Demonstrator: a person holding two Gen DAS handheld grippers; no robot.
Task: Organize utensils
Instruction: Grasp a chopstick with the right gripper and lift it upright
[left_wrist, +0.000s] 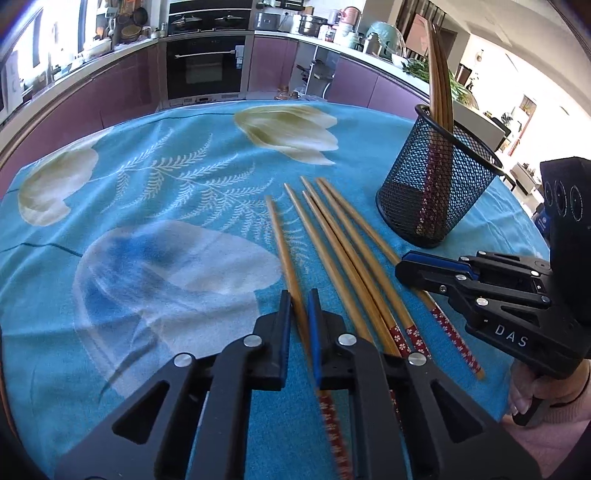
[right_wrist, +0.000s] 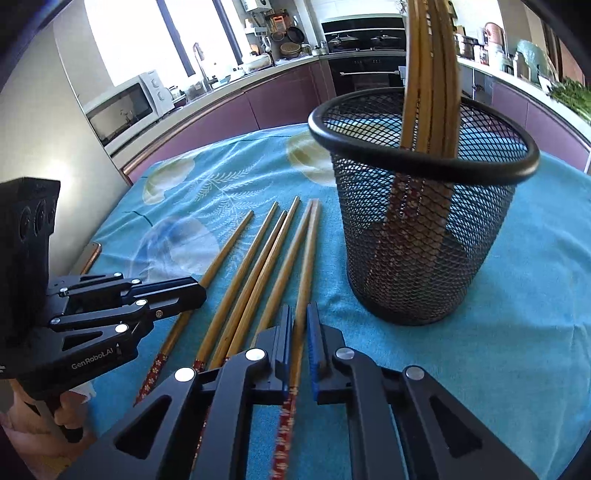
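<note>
Tablecloth (left_wrist: 147, 177), blue and floral, bears a black mesh holder (left_wrist: 436, 192) with upright chopsticks (left_wrist: 439, 74); loose chopsticks (left_wrist: 332, 240) lie beside it. Left gripper (left_wrist: 298, 306) and right gripper (right_wrist: 299, 321) each pinch one chopstick.

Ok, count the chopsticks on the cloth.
6 chopsticks: one in the left gripper, one in the right gripper, four loose between them. More stand in the mesh holder.
</note>
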